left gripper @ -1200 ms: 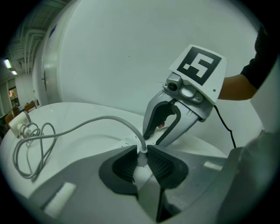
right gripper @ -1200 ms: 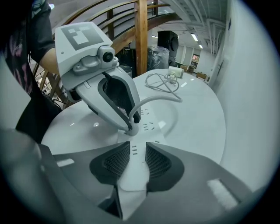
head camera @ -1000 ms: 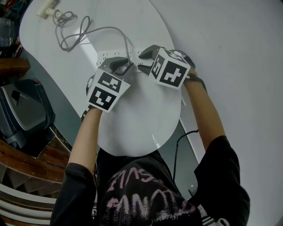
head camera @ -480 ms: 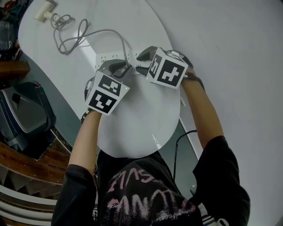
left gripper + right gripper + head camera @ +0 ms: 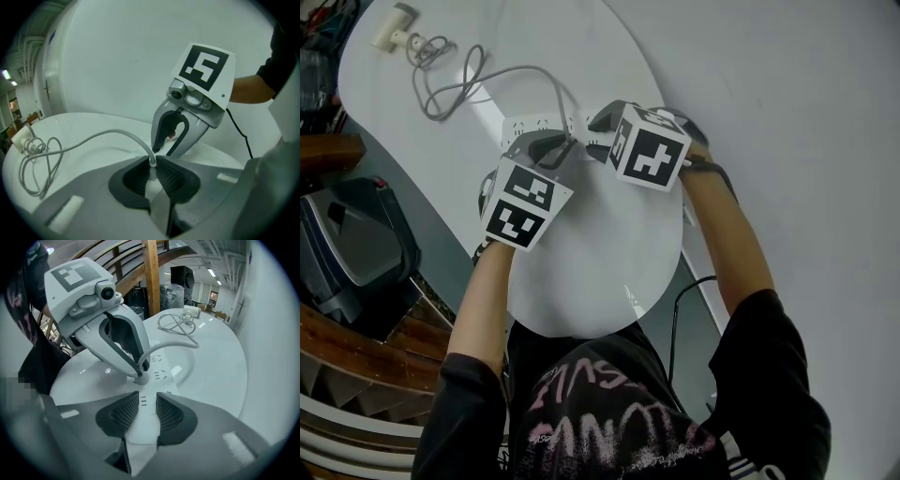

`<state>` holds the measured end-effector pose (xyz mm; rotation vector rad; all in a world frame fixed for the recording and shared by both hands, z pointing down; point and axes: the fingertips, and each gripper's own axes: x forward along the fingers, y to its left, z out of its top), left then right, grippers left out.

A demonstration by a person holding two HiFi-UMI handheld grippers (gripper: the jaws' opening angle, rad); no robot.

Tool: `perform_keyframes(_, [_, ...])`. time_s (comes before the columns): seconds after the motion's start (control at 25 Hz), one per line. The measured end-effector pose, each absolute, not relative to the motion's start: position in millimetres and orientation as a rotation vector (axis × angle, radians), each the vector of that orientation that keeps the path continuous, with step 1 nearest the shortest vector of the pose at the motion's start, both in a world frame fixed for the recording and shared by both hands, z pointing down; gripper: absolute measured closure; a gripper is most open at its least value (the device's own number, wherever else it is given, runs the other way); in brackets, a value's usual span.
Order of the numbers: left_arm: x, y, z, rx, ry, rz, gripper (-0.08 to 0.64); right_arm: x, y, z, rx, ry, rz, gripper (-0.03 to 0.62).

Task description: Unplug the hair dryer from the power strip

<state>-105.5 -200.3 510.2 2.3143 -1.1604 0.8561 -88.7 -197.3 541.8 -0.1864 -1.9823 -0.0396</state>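
Left gripper (image 5: 153, 161) slid back a bit toward the person since 1 s ago, & the cord (image 5: 113, 131) now arches higher. Its jaws are pinched tight on the plug (image 5: 141, 378), which sits on the strip (image 5: 530, 123). Right gripper (image 5: 147, 397) squeezes the strip's sides w/ jaws partly apart; the dryer (image 5: 394, 30) lies far off.

Worktop: I saw a white, glossy, oval worktop (image 5: 600, 262), its near end rounded.
Wall: a plain pale wall (image 5: 806, 112) ran along the worktop's right edge.
Woodwork: brown wooden boards (image 5: 356, 347) lay below on the left; in the right gripper view I made out an upright wooden post (image 5: 151, 277).
Dark unit: a dark grey machine (image 5: 347, 244) sat left of the worktop; I could not tell what it was.
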Motion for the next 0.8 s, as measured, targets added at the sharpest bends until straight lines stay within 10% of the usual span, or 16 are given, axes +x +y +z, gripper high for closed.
perform_keyframes(0.8, [-107.5, -200.0, 507.6, 2.296, -1.198, 0.840, 0.509, -89.6, -196.1, 542.6, -0.181, -1.967, -0.034, 0.448])
